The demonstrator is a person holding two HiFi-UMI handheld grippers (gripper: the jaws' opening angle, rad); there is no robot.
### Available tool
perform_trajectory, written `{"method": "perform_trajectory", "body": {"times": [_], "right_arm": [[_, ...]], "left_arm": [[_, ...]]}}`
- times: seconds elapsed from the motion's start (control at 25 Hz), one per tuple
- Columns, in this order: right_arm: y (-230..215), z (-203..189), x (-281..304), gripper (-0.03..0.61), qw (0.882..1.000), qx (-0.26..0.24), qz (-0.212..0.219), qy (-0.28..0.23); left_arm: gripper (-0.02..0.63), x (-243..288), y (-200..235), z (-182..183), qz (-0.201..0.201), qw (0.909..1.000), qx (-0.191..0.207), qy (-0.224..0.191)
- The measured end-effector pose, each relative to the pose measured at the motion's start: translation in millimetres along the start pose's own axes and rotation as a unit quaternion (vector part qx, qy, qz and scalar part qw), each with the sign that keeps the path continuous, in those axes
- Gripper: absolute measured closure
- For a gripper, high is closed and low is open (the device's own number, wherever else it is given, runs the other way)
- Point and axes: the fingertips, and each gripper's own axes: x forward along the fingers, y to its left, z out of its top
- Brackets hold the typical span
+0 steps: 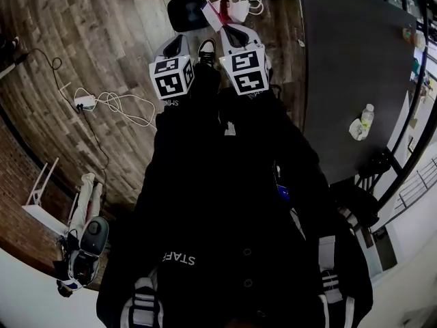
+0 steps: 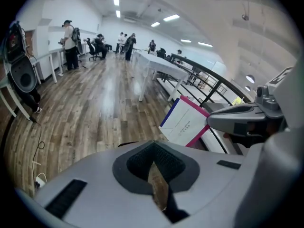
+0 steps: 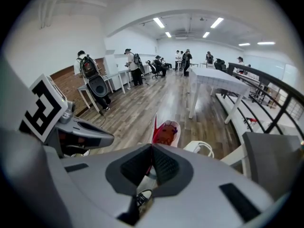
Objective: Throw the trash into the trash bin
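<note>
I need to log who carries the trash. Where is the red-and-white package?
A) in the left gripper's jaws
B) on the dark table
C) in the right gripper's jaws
C: the right gripper has its jaws closed on the red-and-white package.

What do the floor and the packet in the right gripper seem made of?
The floor looks like wood or wood-look laminate, slightly glossy: plank seams, grain, light reflections. The packet is probably printed card, smooth: flat, stiff, coloured edges.

Flat white packet, red-edged, clamped in right tongs; dark round bin on floor near.
</note>
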Motion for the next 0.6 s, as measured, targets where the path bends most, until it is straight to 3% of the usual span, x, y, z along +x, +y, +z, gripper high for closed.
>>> {"method": "perform_trajectory", "body": {"times": [0.6], "right_arm": [[17.9, -98.8, 157.3, 0.560, 0.998, 0.006, 0.047, 0.038]], "left_arm": [[0.612, 126.2, 85.9, -95.1, 0.031, 0.9981, -0.024, 0.047]]}}
